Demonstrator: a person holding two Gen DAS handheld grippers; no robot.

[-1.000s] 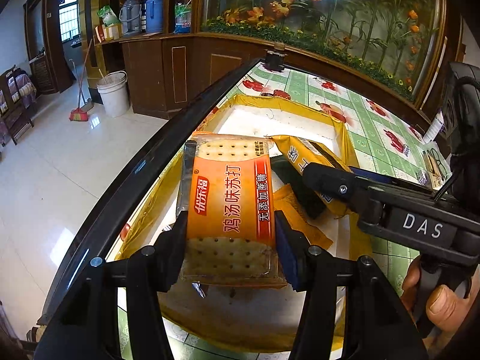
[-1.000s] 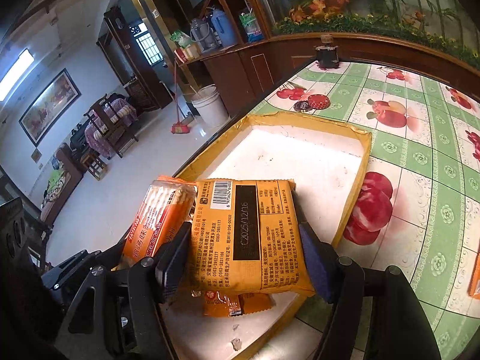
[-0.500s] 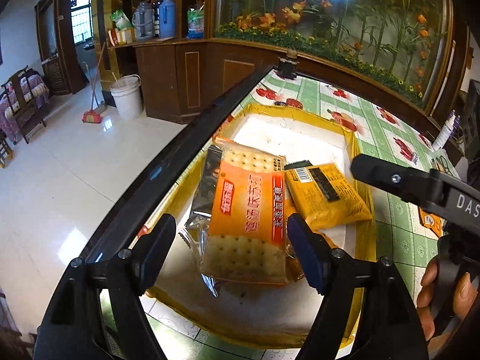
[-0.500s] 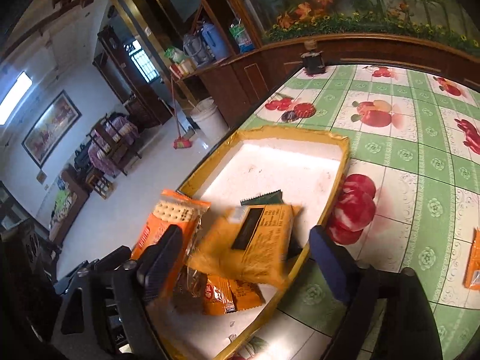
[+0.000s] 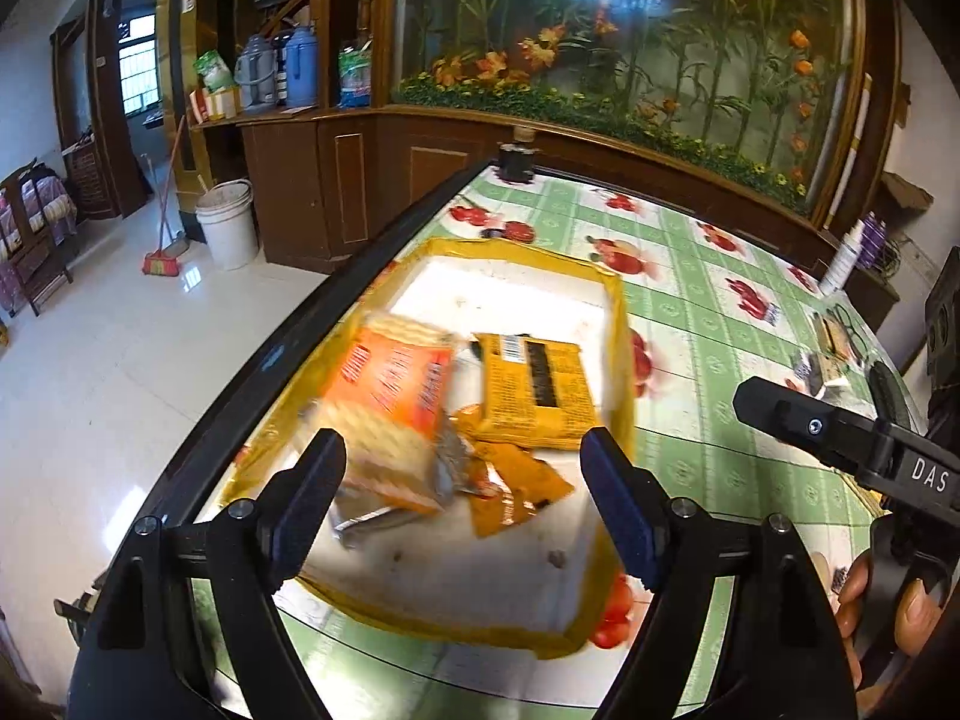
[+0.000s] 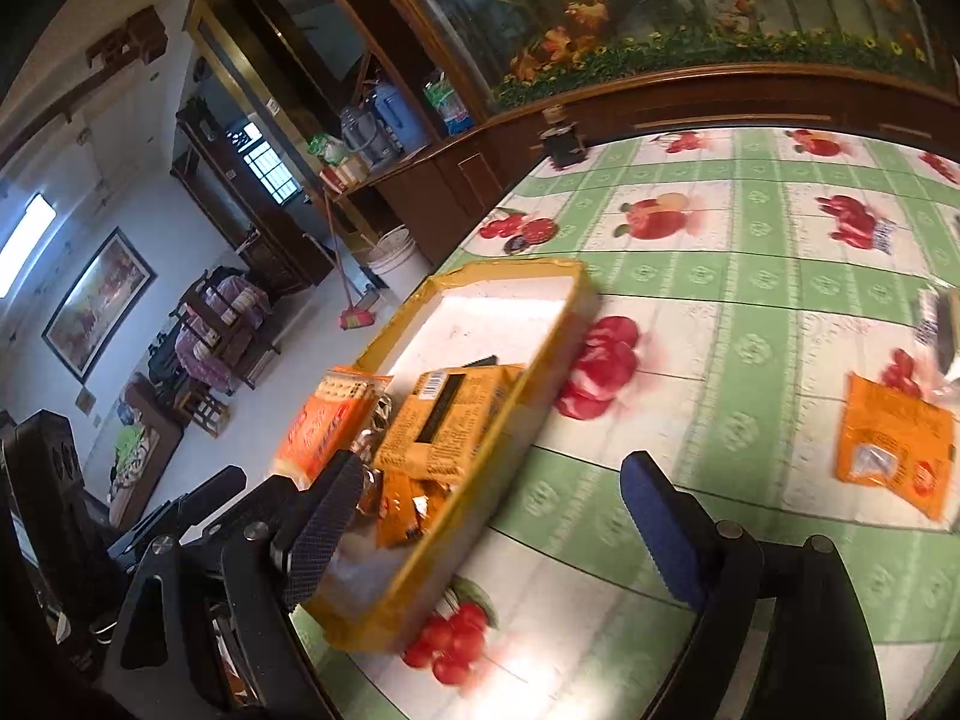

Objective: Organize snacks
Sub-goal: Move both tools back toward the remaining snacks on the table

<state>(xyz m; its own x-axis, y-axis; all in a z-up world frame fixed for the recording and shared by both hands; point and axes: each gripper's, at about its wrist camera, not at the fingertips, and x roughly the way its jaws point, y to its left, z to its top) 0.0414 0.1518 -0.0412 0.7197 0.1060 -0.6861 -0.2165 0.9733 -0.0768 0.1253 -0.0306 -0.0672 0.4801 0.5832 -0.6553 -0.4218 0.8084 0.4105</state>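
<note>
Our left gripper [image 5: 462,498] is opening, pads clear of everything — the cracker pack [image 5: 390,414] shows between the fingers in its view but nothing presses on it. Right gripper [image 6: 492,528] stands wide apart and empty, with only tablecloth [image 6: 750,300] showing between its fingers. In the left wrist view, at 6 o'clock sits the near rim of the yellow tray [image 5: 618,324]; small orange sachets [image 5: 510,480] lie just past it, partly under the bigger packs. At about 10 o'clock from them the cracker pack leans tilted, blurred, one end raised. Beside it, toward 1 o'clock, the yellow snack pack [image 5: 534,390] lies flat, barcode side up. The far half of the tray is bare white. In the right wrist view, one more orange packet [image 6: 894,438] lies outside the tray at 3 o'clock, well apart from it, and looks like the next pick. Handling guess: all are light film pouches, slick and crinkly. The crackers are stiff but brittle, so we'd clamp across the short sides at mid-length, gently. The loose packet looks flat and soft — we'd come in low, pinch across its width near the middle, and expect it to flop or slide on the glossy cloth.
</note>
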